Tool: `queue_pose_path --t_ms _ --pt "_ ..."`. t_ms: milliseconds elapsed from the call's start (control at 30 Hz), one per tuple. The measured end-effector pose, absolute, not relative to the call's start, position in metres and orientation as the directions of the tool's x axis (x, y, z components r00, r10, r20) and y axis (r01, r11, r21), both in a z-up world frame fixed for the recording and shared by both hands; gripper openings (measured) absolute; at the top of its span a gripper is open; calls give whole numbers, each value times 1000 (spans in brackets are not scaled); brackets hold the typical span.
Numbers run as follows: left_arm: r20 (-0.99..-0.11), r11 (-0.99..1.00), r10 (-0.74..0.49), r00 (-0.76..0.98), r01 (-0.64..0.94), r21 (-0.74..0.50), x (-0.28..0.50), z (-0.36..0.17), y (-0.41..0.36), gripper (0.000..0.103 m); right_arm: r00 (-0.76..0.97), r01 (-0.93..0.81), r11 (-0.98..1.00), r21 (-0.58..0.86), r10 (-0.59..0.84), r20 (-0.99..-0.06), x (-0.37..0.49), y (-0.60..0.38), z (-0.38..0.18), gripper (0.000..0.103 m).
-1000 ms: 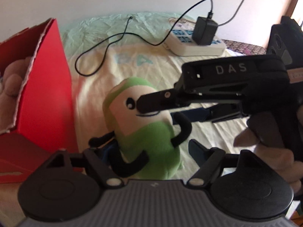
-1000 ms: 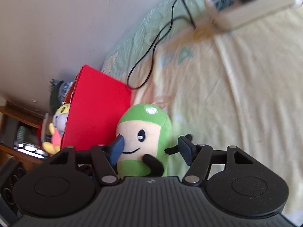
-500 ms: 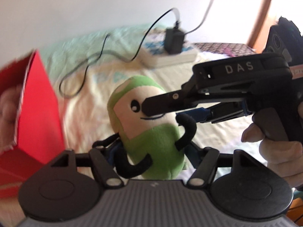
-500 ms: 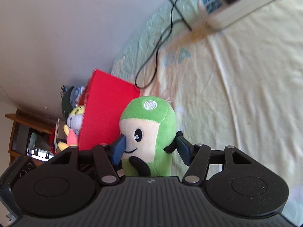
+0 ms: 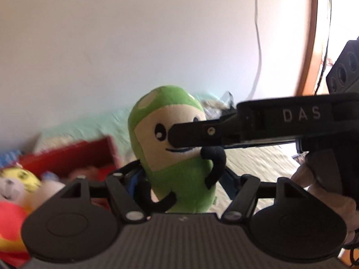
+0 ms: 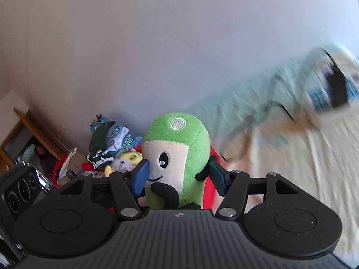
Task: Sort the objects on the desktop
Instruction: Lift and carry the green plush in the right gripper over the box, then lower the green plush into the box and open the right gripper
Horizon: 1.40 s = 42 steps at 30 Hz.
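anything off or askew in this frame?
Nothing damaged or spilled. Only oddity: both grippers clamp one green plush toy at once, left gripper low on its body, right gripper across its face. Toy stays upright.

White letters "DAS" on the black side of the right hand-held gripper

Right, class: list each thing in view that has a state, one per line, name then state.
Green soft plush toy: upright, held by both claws.
Left claw: jaws opening slightly, toy between them.
Right claw: shut on toy.
Red cardboard box: open, holding plush toys.
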<state>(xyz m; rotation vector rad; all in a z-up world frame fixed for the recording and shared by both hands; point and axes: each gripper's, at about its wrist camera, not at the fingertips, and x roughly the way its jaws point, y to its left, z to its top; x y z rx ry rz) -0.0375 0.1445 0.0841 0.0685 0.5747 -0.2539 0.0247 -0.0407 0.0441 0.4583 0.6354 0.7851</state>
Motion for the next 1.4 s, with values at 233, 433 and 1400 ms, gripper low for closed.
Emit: queue_pose_path --t_ms 233,433,1400 --pt "-543 968 -232 807 245 -51 -33 87 225 74 575 -529 654 541 745 -338 35 44 59 62" --pt "-629 959 -267 730 264 -101 -6 54 248 72 627 -444 776 449 627 -463 43 88 39 35" --pt "-644 921 -378 666 339 -190 -5 33 297 84 643 -397 869 295 493 -586 39 115 25 34"
